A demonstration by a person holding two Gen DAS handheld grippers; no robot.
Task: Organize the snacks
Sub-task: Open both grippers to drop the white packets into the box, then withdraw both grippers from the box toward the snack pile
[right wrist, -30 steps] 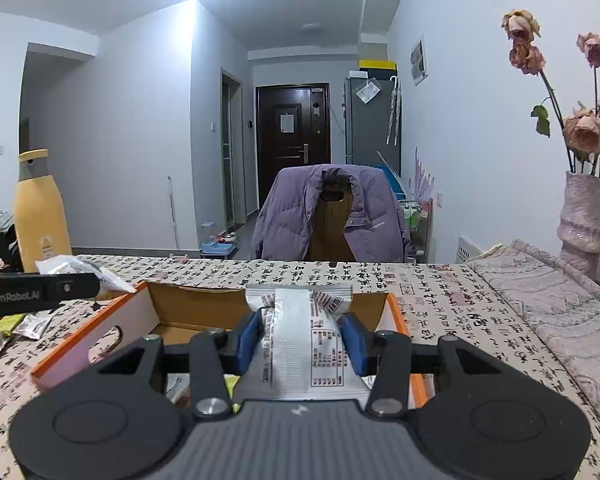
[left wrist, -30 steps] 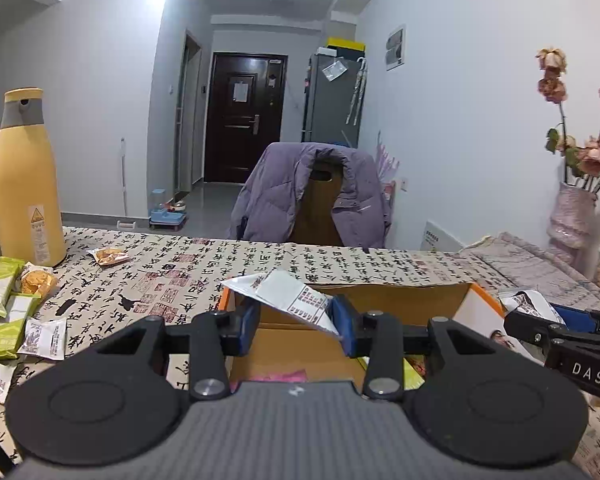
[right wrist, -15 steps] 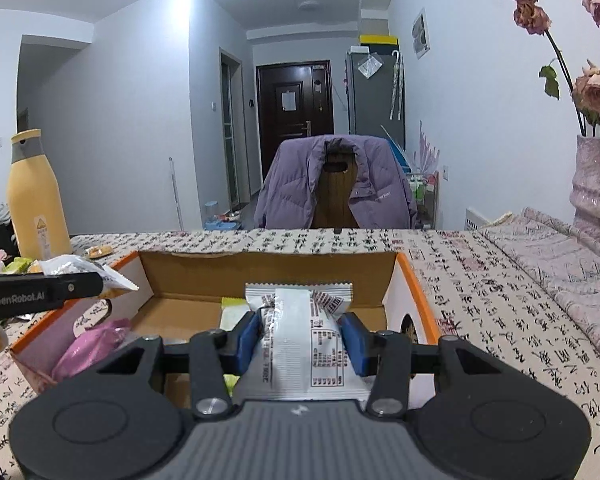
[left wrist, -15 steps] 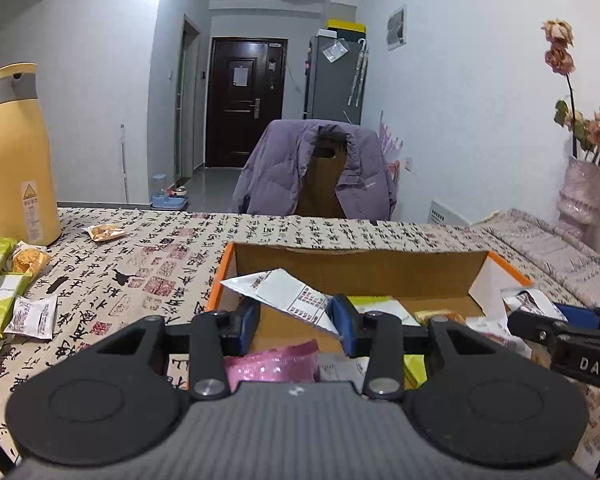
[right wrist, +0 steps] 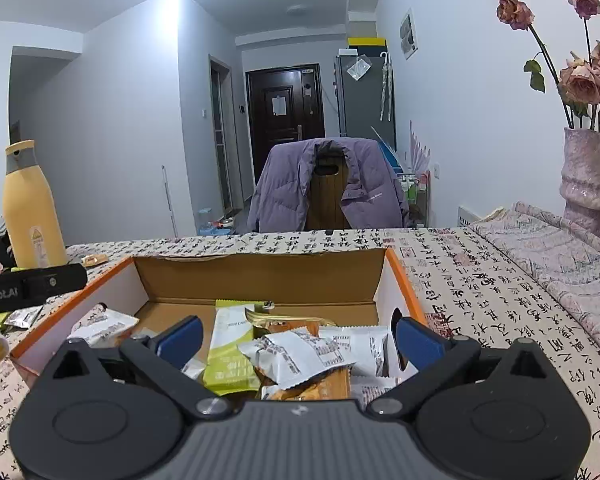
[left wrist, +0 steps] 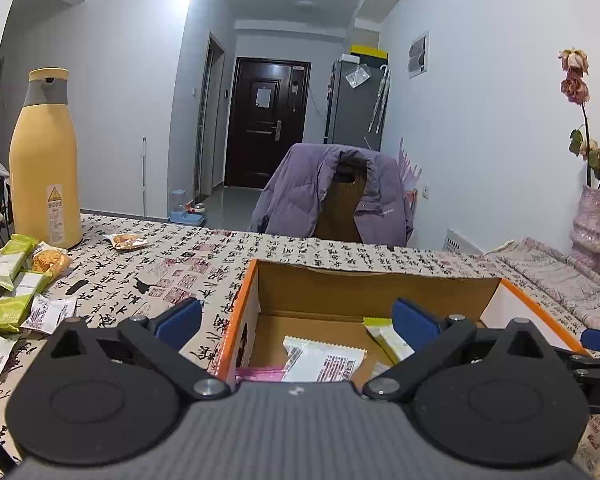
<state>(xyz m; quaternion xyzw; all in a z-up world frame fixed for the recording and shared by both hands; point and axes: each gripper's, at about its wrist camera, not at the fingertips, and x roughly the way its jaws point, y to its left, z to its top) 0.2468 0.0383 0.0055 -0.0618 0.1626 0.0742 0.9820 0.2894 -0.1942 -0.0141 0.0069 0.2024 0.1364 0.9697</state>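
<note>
Jaws on both the left gripper (left wrist: 296, 320) and right gripper (right wrist: 298, 338) gape empty over the orange-rimmed cardboard box (right wrist: 260, 276). Loose green and white snack packets (left wrist: 18, 296) lie on the desk, well left, nearer the left gripper.

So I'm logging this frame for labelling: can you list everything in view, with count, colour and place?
cardboard box: one, brown with orange rim, centre of table
snack packets in box: several, white, green, orange, pink, piled on the box floor
loose snack packets: several, green, white, orange, on table left of the box
bottle: one, yellow with grey collar, far left of table
tablecloth: one, cream with black script, covers the table
chair with jacket: one, purple jacket, behind table
vase of roses: one, pinkish, far right
door: one, dark, end of hallway
left gripper: open, empty, over the box's left end
right gripper: open, empty, over the box
</note>
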